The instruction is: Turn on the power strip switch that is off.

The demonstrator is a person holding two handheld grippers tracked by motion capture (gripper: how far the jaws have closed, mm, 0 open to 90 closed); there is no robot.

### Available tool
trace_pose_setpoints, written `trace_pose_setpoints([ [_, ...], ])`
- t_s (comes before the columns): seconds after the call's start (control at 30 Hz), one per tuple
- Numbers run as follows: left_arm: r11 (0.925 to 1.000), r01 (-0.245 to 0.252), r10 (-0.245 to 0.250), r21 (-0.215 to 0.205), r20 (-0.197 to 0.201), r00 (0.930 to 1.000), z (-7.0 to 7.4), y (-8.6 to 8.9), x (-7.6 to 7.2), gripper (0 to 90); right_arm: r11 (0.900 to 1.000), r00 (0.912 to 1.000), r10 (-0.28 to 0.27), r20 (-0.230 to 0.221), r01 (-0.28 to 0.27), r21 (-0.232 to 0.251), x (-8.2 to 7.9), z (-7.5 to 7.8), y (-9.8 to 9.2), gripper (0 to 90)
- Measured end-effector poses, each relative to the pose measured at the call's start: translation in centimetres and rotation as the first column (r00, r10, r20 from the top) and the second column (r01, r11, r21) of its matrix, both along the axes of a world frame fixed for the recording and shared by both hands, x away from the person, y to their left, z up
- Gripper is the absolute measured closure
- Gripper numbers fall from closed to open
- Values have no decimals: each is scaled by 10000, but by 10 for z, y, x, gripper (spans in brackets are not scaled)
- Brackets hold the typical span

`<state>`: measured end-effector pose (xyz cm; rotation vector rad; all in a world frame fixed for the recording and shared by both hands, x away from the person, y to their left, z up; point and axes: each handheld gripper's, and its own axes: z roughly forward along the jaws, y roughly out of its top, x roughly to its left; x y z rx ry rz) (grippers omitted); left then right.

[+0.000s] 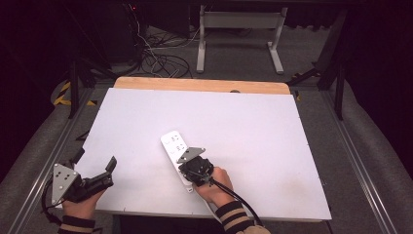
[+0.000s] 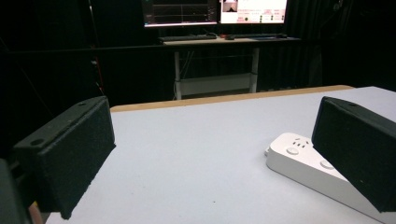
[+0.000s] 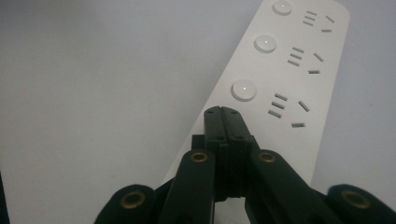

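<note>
A white power strip (image 1: 176, 150) lies at an angle on the white table, with round buttons beside its socket rows (image 3: 285, 70). My right gripper (image 1: 193, 164) hovers over the near half of the strip, jaws pressed together with nothing between them; its tip (image 3: 221, 111) sits just short of the nearest round button (image 3: 243, 89). My left gripper (image 1: 109, 165) rests at the table's front left corner, jaws wide apart and empty. Past its right jaw, the left gripper view shows the strip's far end (image 2: 299, 154).
The white board (image 1: 219, 122) covers a wooden tabletop whose far edge (image 1: 199, 84) shows. Beyond it stand a white desk frame (image 1: 238, 34) and floor cables (image 1: 160, 58). Monitors (image 2: 215, 9) glow in the background. Metal rails (image 1: 360, 156) run along both sides.
</note>
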<state>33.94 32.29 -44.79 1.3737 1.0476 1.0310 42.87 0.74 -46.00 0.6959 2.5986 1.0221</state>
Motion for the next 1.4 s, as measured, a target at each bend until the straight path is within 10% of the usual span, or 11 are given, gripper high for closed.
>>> trace_pose_setpoints([
  [0.8,10000,50,-50,-28,-29,10000,0,0,1,0,9999,9999,102,-74,-102,25,4,3,-2,900],
  [0.93,10000,60,-60,-52,-35,10000,0,1,1,0,9939,9966,-34,825,-58,1105,2,12,-12,900],
  [1.23,10000,46,-47,-46,-61,10000,0,1,1,0,9343,9548,-1446,2599,452,3535,-6,58,-77,900],
  [1.27,10000,30,-30,-42,-69,10000,-1,1,2,0,9119,9394,-1981,2798,720,4040,-9,66,-100,900],
  [1.37,10000,13,-13,-44,-38,10000,-1,0,1,0,8944,9263,-2383,2918,923,4376,-14,71,-121,900],
  [1.4,10000,10,-10,-41,-44,10000,-1,0,1,0,8735,9045,-2900,3128,1166,4726,-23,75,-148,900],
])
